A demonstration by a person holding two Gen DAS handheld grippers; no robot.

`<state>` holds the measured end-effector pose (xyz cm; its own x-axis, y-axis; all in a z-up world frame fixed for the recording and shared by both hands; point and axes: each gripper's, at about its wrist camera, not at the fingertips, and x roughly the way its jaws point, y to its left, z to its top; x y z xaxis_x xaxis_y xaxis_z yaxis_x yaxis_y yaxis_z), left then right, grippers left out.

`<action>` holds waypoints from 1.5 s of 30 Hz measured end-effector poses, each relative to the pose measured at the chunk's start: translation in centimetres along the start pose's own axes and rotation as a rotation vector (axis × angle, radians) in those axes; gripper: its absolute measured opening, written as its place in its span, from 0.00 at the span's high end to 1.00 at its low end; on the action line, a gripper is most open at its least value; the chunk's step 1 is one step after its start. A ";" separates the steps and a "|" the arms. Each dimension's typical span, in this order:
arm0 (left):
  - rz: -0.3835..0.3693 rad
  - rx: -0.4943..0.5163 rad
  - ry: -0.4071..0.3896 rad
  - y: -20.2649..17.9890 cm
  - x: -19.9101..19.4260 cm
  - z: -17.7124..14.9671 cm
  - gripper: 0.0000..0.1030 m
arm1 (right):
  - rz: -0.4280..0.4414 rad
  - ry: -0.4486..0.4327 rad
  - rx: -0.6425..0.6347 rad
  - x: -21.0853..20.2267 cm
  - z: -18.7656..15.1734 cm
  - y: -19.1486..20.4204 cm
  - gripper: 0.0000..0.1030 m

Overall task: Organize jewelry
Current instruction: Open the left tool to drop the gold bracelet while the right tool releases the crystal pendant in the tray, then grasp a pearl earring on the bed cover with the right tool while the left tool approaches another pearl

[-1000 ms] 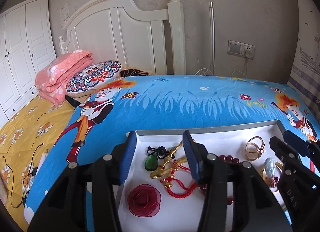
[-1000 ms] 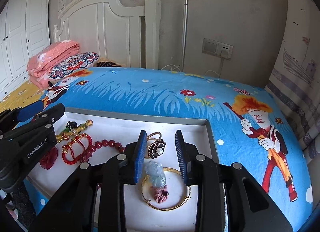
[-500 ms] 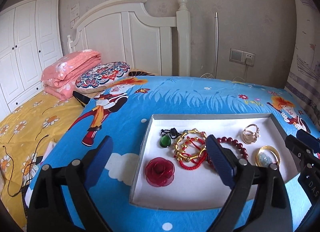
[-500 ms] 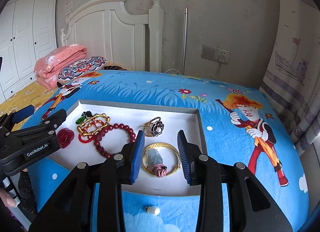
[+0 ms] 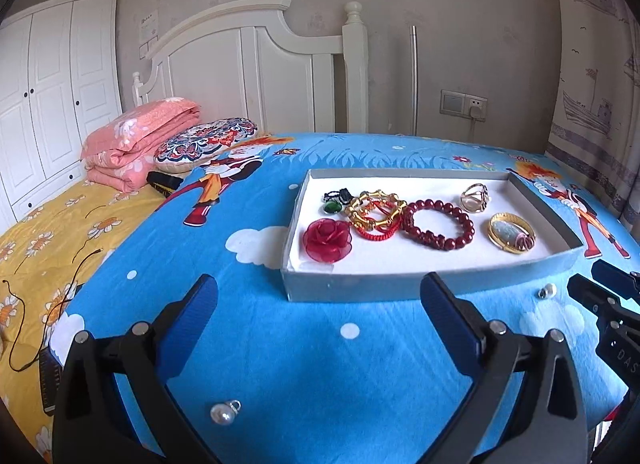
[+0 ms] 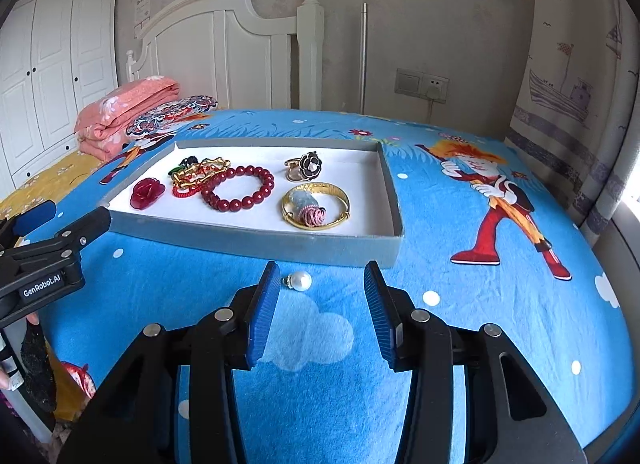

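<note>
A grey tray [image 5: 360, 282] [image 6: 256, 239] with a white lining lies on the blue bedspread. It holds a red fabric rose [image 5: 327, 240], a gold chain bracelet with red cord [image 5: 376, 213], a dark red bead bracelet [image 5: 438, 224] [image 6: 238, 188], a green pendant [image 5: 332, 206], a flower ring [image 6: 309, 164] and a gold bangle [image 5: 513, 233] [image 6: 316, 206]. One pearl earring [image 5: 223, 413] lies on the bedspread near my left gripper [image 5: 320, 310], which is open and empty. Another pearl [image 6: 300, 281] [image 5: 547, 290] lies just in front of my open, empty right gripper [image 6: 322, 286].
A pink folded blanket [image 5: 140, 144] and a patterned pillow [image 5: 204, 142] lie at the head of the bed by the white headboard [image 5: 256, 68]. A yellow sheet with a black cord [image 5: 48, 296] is at the left. A curtain [image 6: 576, 84] hangs at the right.
Both grippers have pulled back from over the tray to the near side of the bed. The left gripper has opened wide and the right has opened further. Two loose pearls have come into view.
</note>
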<state>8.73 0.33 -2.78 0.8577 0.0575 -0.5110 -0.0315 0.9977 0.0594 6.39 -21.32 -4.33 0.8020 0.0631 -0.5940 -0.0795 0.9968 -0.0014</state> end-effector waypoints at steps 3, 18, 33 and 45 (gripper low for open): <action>0.003 0.022 0.010 -0.3 -0.3 -1.4 0.05 | 0.002 0.019 -0.001 0.6 -0.5 0.2 0.59; 0.030 0.025 0.002 0.3 -0.1 -2.5 0.05 | -0.033 0.071 0.019 2.3 0.7 1.3 0.60; 0.040 0.009 -0.014 1.5 -0.6 -2.9 0.05 | -0.027 0.095 -0.034 3.0 0.8 2.5 0.82; 0.024 -0.022 0.017 4.5 -1.2 -4.1 0.05 | 0.022 -0.045 -0.069 -0.2 -1.8 3.7 0.82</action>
<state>5.45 4.89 -5.39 0.8478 0.0813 -0.5241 -0.0630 0.9966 0.0528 4.83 -17.69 -5.68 0.8252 0.0889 -0.5578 -0.1372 0.9895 -0.0454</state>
